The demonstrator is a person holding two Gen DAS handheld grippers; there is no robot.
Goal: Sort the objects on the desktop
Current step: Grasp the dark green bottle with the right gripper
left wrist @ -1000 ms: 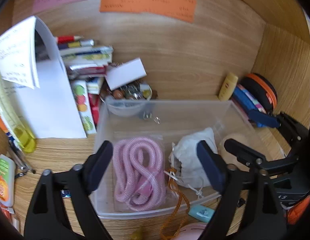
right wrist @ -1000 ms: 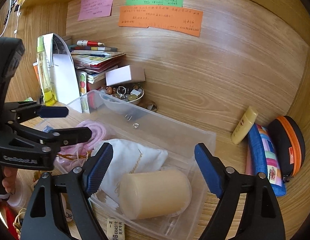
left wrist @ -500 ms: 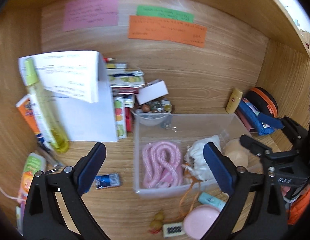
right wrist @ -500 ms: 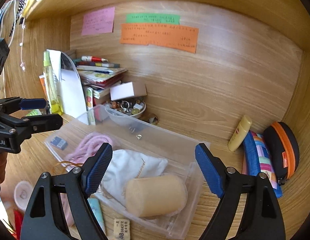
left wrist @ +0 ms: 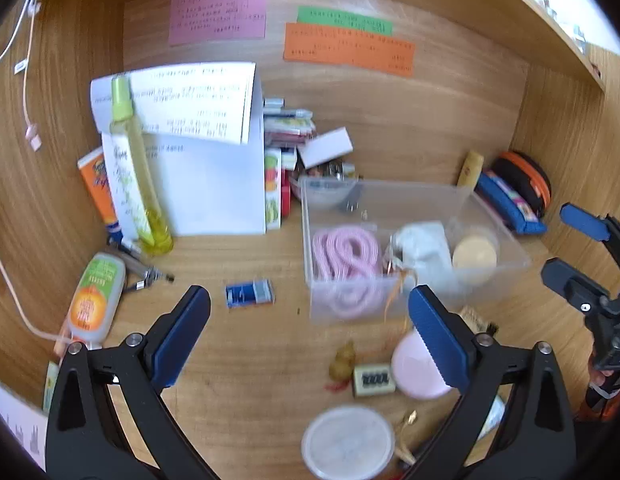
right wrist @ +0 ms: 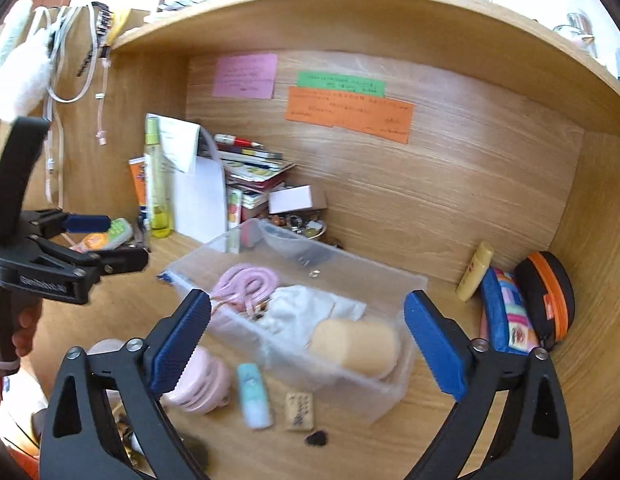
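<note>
A clear plastic box [left wrist: 390, 196] sits on the wooden desk and holds a coiled pink cord [left wrist: 346, 252], a white cloth pouch [left wrist: 424, 246] and a beige cylinder [left wrist: 474, 254]. My left gripper [left wrist: 308, 296] hangs open in front of the box with nothing between its fingers. My right gripper [right wrist: 307, 300] is back from the box's near side; its jaws are opening and nothing is between them. Loose on the desk in front lie a pink round case [left wrist: 414, 368], a small lettered tile [left wrist: 372, 380], a teal eraser [right wrist: 254, 394] and a small blue item [left wrist: 250, 292].
A yellow spray bottle [left wrist: 134, 184], a folded white paper [left wrist: 214, 184] and stacked books [right wrist: 254, 168] crowd the back left. A bowl of trinkets [right wrist: 306, 228] stands behind the box. A lotion tube [right wrist: 476, 270] and pencil cases [right wrist: 510, 312] lie right. A white round lid [left wrist: 348, 444] is nearest.
Both grippers have drawn back from the box, so more of the desk and the alcove walls shows. The right jaws have spread wider.
</note>
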